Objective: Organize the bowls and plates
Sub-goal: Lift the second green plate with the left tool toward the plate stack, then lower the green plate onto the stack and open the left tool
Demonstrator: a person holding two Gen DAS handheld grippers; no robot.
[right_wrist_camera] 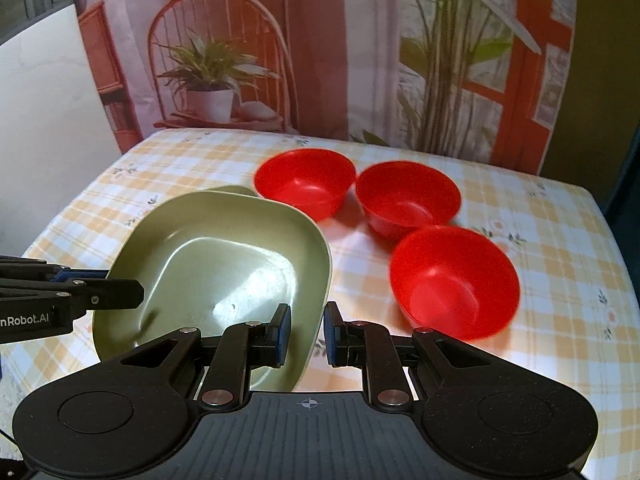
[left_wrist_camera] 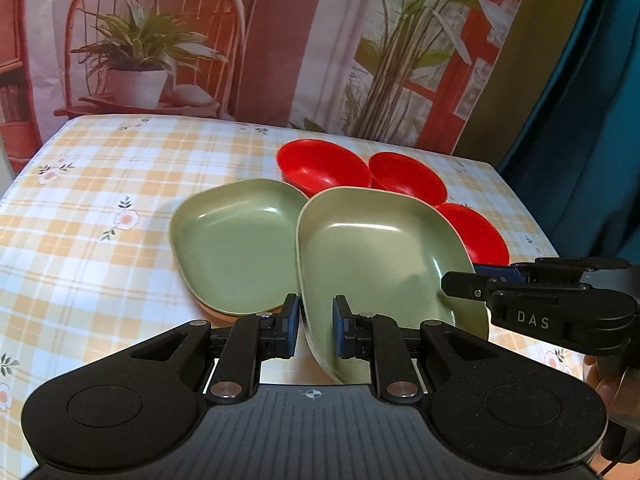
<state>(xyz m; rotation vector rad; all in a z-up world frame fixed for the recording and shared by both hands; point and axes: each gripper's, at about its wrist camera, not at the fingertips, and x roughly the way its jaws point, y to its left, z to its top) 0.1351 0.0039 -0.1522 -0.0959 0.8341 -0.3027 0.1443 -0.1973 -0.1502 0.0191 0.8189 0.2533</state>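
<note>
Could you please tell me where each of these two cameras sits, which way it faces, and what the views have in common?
Left wrist: sits on the left gripper, facing across the table; its fingers straddle the near green plate's left rim, and the right gripper enters from the right.
Right wrist: sits on the right gripper, facing the same way; its fingers straddle that plate's right rim, and the left gripper enters from the left.
Shared: that plate, three red bowls, the checked tablecloth.

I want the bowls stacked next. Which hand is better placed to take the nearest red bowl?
Right. The nearest red bowl sits just right of the right gripper; the left gripper is across the green plate, whose rims both straddle, so release comes first.
</note>
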